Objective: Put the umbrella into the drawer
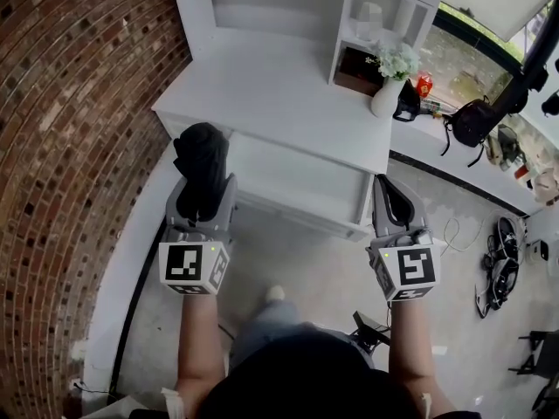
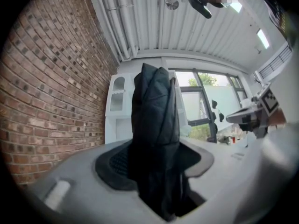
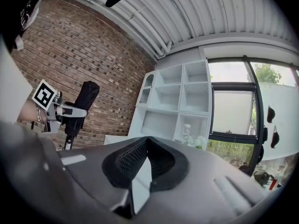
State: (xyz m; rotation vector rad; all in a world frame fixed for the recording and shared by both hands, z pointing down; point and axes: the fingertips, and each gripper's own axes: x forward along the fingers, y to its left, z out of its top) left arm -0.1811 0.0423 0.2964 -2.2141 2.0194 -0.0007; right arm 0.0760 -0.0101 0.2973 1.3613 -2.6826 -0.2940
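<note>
A folded black umbrella (image 1: 201,160) stands upright between the jaws of my left gripper (image 1: 203,192), which is shut on it. In the left gripper view the umbrella (image 2: 154,134) fills the gap between the pads. Ahead is a white cabinet (image 1: 262,85) with its drawer (image 1: 297,182) pulled out and nothing visible inside. My right gripper (image 1: 393,203) hovers by the drawer's right front corner, shut with nothing in it; in the right gripper view its tips (image 3: 145,141) meet. That view also shows the umbrella (image 3: 84,97) off to the left.
A brick wall (image 1: 70,147) runs along the left. A white vase of flowers (image 1: 390,81) stands on the cabinet top at the right, below open shelves (image 1: 384,16). A black bag (image 1: 476,120) and cables (image 1: 502,260) lie to the right. A shoe (image 1: 275,293) is on the floor below.
</note>
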